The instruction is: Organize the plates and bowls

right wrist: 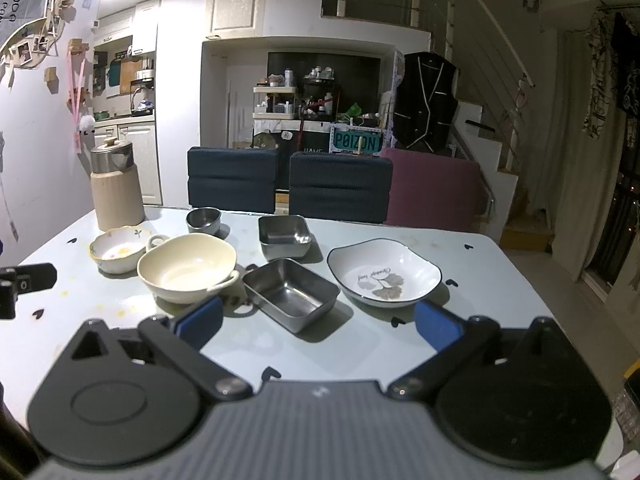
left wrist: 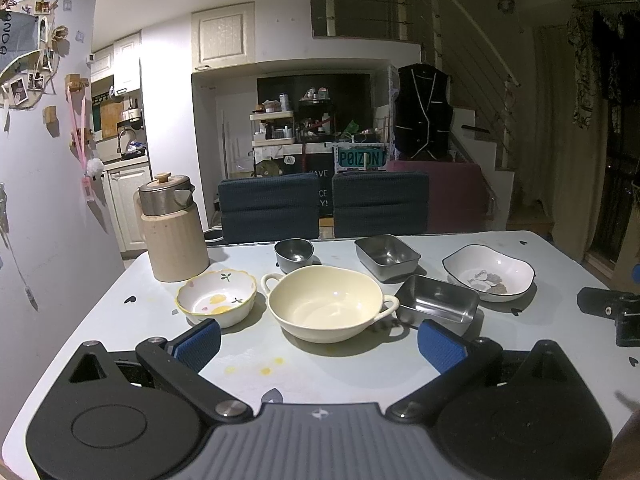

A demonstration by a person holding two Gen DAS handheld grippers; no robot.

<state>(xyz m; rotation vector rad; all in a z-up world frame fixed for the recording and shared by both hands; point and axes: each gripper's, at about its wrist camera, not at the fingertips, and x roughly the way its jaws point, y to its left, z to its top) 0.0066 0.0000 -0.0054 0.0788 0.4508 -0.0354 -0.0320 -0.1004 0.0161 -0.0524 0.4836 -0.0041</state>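
Six dishes sit unstacked on the tabletop, flower bowl just left of the cream bowl, steel trays and white plate to its right. Both claws, left and right, hang apart and empty. Best nest smaller into larger; room is ample toward the near edge.

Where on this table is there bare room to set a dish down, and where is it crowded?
Free: the near strip of the table between the dishes and both open claws, and the far right corner beyond the leaf-print plate. Crowded: the middle, where the cream bowl and the near steel tray sit close together.
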